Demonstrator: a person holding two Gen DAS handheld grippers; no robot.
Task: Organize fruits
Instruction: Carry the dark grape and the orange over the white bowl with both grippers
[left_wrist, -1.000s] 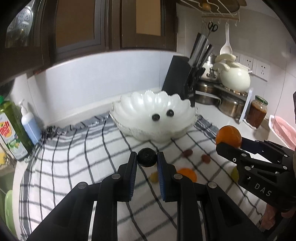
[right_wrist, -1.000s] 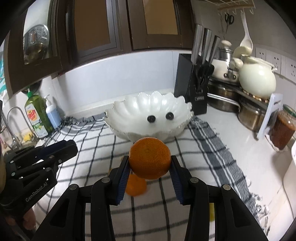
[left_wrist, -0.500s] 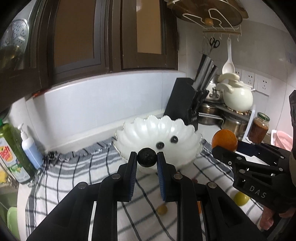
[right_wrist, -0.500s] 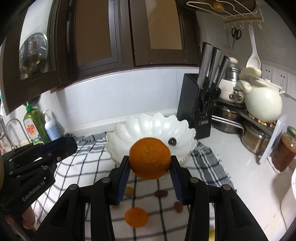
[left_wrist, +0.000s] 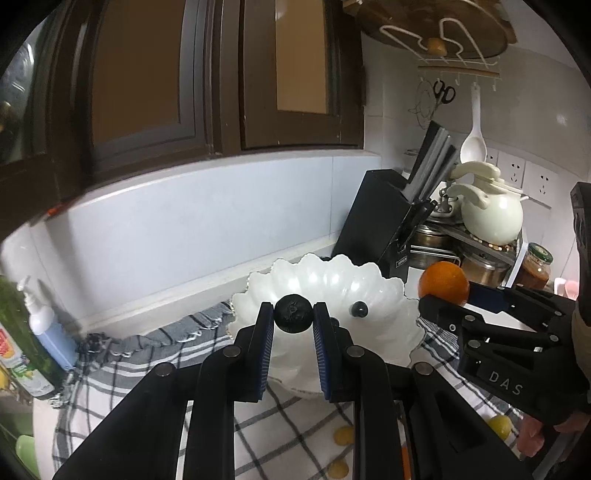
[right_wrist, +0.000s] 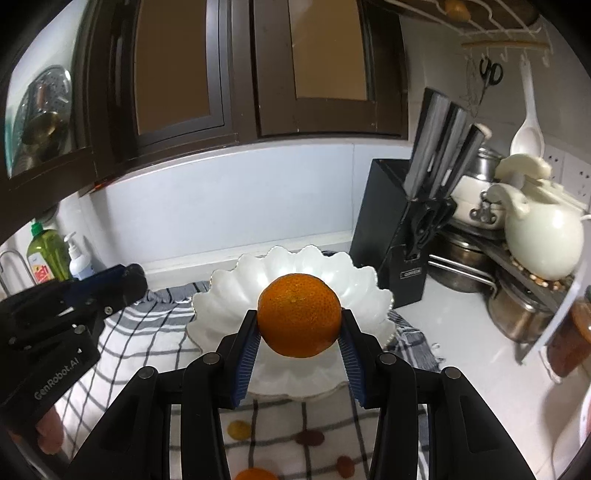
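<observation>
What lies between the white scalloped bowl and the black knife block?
Nothing: only bare white countertop separates the bowl and the knife block, in the right wrist view.

A home kitchen. Dark brown wooden wall cupboards hang over a pale tiled splashback. The white surface carries a black knife block with grey-handled knives, stacked steel pots and a cream ceramic teapot. A green bottle of dish soap stands by a tap, and black scissors and a white ladle hang from wall hooks.
</observation>
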